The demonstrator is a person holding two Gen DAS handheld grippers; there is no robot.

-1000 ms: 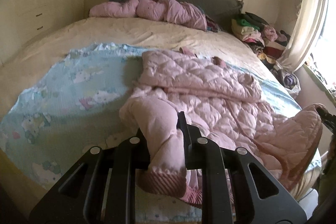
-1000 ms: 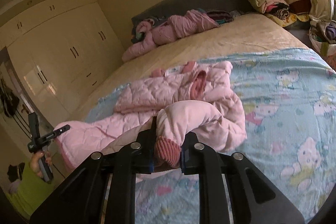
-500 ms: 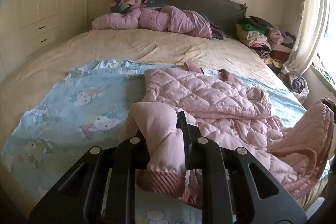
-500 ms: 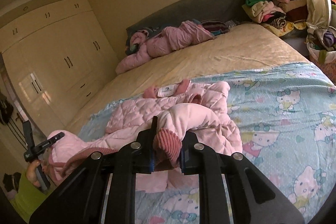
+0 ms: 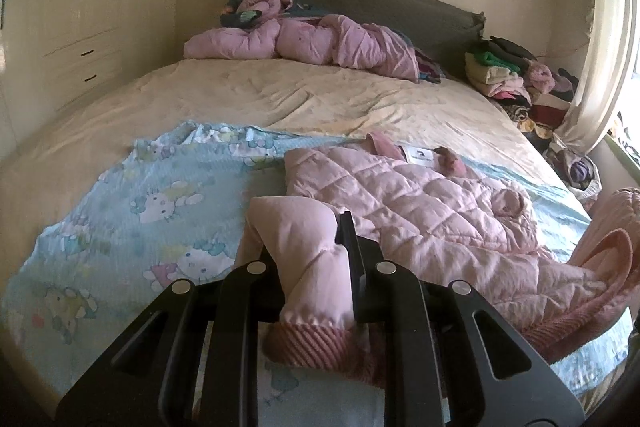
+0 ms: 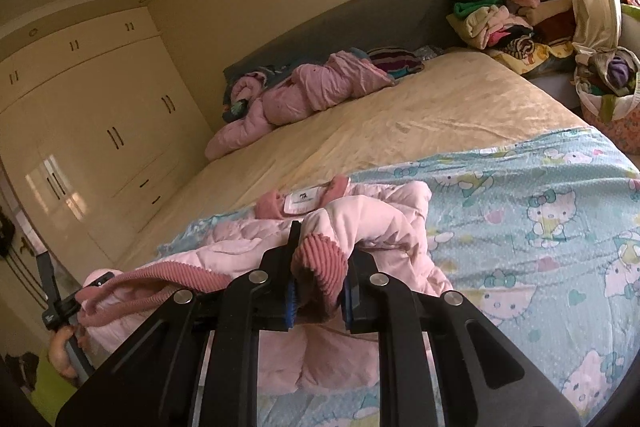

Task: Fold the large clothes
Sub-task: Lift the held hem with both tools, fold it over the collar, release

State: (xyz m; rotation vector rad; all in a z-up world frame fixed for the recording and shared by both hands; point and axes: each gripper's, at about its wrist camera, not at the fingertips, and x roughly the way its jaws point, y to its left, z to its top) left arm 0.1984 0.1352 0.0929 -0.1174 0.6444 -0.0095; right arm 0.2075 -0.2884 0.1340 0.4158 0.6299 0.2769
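Left wrist view shows your left gripper [image 5: 310, 267] clamped on one sleeve of the pale pink quilted jacket [image 5: 420, 203], the ribbed rose cuff [image 5: 308, 343] hanging just behind the fingers. Over the last second you have carried that sleeve forward, so the jacket's body and white neck label [image 5: 420, 157] now sit closer and more squarely ahead. In the right wrist view your right gripper [image 6: 320, 279] is closed on the other sleeve's ribbed cuff [image 6: 318, 263], and it too has advanced toward the collar. The jacket lies on the light blue cartoon-print blanket [image 5: 160, 195] spread over the cream-sheeted bed [image 5: 300, 95], hem end draped off the near edge. By my reading, both sleeves are being brought in across the chest, an early fold; the body still needs doubling afterwards.
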